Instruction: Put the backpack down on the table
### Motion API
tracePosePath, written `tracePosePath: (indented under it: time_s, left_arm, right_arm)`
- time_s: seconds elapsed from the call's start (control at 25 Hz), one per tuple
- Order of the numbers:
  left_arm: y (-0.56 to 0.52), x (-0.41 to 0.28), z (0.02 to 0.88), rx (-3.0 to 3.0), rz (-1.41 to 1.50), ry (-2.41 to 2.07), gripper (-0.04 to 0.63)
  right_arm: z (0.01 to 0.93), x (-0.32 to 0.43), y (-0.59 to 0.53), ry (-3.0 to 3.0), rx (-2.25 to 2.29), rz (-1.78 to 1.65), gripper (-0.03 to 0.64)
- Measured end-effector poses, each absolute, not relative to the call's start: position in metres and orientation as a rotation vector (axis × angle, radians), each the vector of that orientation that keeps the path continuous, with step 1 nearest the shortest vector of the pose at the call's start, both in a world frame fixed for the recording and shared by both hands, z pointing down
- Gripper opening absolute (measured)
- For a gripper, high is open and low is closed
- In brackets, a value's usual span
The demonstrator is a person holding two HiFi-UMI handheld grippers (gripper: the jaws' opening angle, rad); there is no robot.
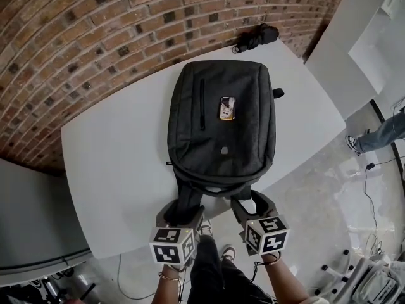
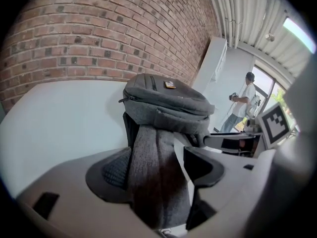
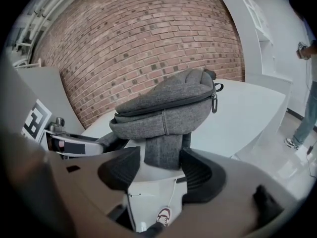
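A dark grey backpack [image 1: 218, 132] lies flat on the white table [image 1: 114, 163], with its two shoulder straps hanging over the near edge. A small patch [image 1: 227, 108] sits on its upper face. My left gripper [image 1: 181, 211] is at the near edge, open, with the left strap [image 2: 158, 172] loose between its pads and a gap beside it. My right gripper [image 1: 253, 205] is beside it, also open, its pads either side of the right strap [image 3: 166, 152]. In the gripper views the backpack [image 2: 166, 105] [image 3: 168, 108] rests on the tabletop just beyond the jaws.
A black bundle [image 1: 256, 37] lies at the table's far end against the brick wall [image 1: 95, 30]. A person [image 2: 242, 100] stands by white cabinets to the right, and a person's leg [image 1: 380, 132] shows there on the floor. My own legs and shoes [image 1: 215, 258] are below the table's edge.
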State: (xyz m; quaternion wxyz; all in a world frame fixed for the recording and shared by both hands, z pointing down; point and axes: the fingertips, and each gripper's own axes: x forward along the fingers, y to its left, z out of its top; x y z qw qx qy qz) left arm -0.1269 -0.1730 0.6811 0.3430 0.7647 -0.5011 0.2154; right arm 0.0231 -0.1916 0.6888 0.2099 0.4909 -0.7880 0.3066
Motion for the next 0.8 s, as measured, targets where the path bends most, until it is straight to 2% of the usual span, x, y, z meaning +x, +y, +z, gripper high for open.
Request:
tracePosePath:
  time_s: [0.36,0.8]
  left_arm:
    - [-0.162,-0.137,0.645,1.957,0.498,-1.373,0.324]
    - [-0.152,-0.132,0.560,1.965,0.371,-1.456,0.322]
  right_arm:
    - [0.649,0.032,-0.185,-2.241,1.394,0.815,0.244]
    - [0.575,0.052,-0.176,-2.293,1.447,0.783,0.244]
